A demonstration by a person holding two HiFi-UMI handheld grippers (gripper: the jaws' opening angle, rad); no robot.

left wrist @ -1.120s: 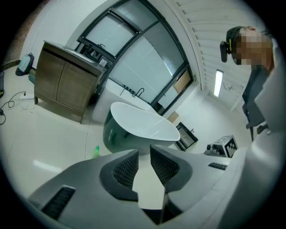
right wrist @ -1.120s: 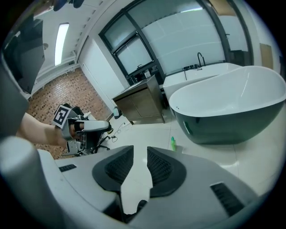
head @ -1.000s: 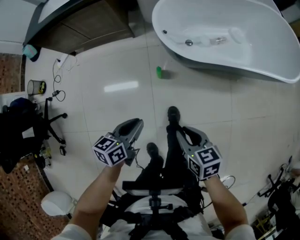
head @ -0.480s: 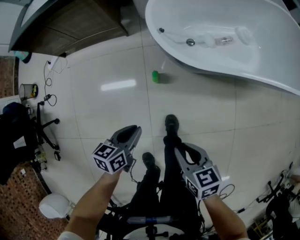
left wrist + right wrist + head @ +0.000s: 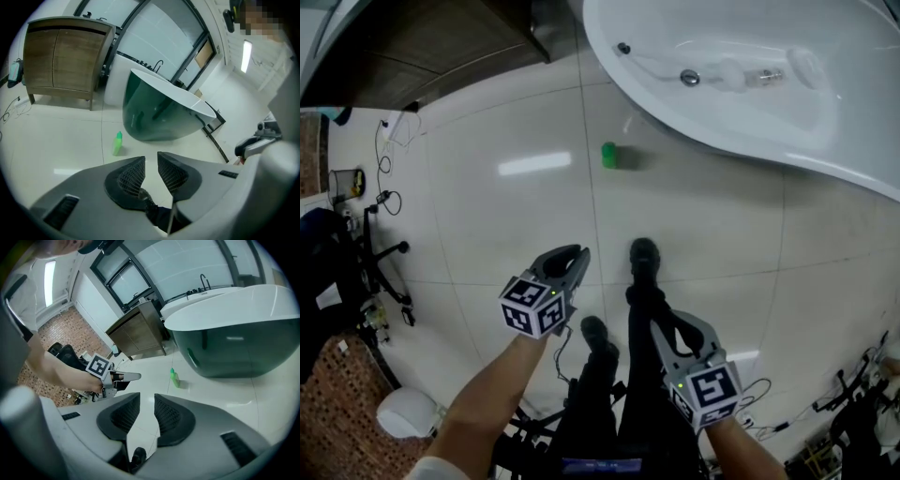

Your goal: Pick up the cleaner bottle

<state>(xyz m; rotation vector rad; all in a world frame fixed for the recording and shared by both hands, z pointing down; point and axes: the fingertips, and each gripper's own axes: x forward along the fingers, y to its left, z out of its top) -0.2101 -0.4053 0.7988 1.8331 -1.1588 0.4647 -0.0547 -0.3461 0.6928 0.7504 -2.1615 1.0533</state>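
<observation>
Bathtub (image 5: 769,141) cut off at right edge; cleaner bottle (image 5: 608,155) label unreadable.

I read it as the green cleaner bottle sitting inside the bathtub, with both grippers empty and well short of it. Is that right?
Not quite. The green cleaner bottle is not inside the bathtub; it stands on the floor beside it, as the head view shows. The rest holds: the left gripper and the right gripper are both empty and well short of it.

Glossy pale tiled floor (image 5: 56,140); ahead of the left gripper (image 5: 151,161) a freestanding bathtub (image 5: 159,117), a wooden cabinet (image 5: 65,61) further left, tall windows (image 5: 154,37) behind.
</observation>
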